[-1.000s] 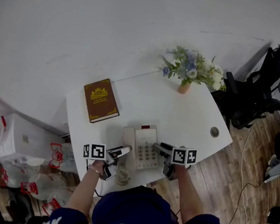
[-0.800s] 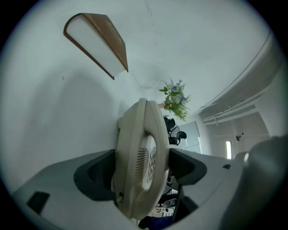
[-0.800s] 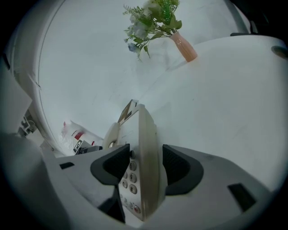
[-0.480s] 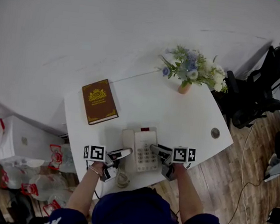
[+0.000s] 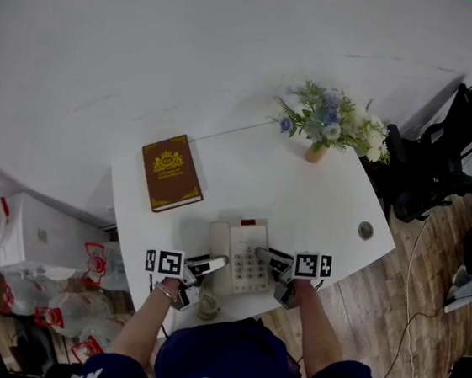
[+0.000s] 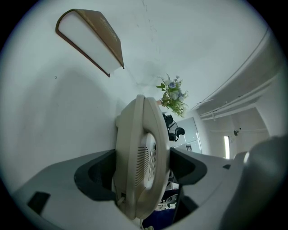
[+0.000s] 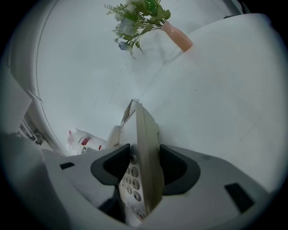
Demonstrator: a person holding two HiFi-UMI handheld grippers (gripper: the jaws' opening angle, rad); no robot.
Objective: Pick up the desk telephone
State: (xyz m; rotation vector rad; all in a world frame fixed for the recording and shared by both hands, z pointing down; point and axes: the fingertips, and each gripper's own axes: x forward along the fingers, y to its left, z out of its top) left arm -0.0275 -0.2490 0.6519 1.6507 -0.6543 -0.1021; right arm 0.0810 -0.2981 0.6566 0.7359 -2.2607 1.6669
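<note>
Desk telephone (image 5: 243,237): cream, at near edge of white table (image 5: 319,206). Left gripper (image 5: 213,263) clamped on its handset side. Right gripper (image 5: 266,254) clamped on its keypad side.

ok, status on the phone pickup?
Both shut on the desk telephone: left gripper handset side, right gripper keypad side. Phone at near edge of desk; lift-off not confirmable. Book and flower vase stand clear.
</note>
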